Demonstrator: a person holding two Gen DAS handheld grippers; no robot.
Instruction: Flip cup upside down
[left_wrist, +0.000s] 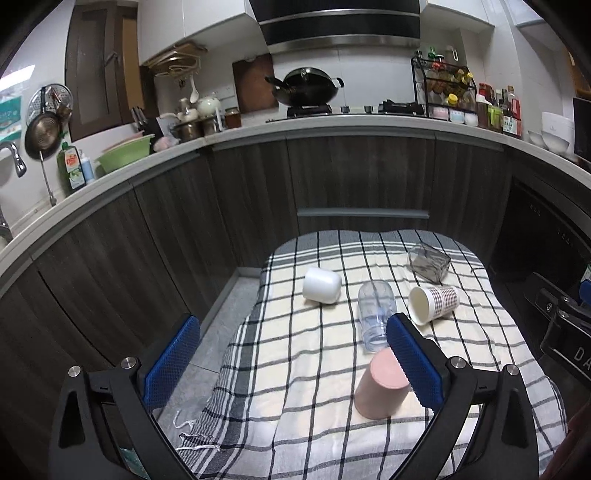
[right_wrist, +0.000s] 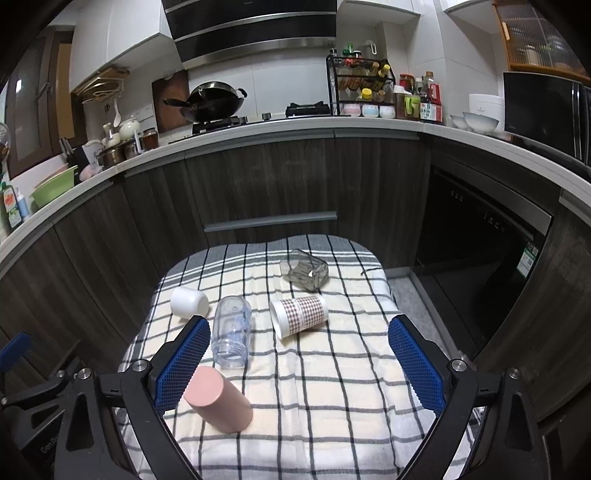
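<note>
Cups lie toppled on the checked cloth and could roll from either spread, empty gripper's nudge.

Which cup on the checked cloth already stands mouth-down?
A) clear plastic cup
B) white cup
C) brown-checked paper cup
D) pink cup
D: the pink cup stands with its closed base on top, while the white cup, clear plastic cup and brown-checked paper cup lie on their sides.
</note>
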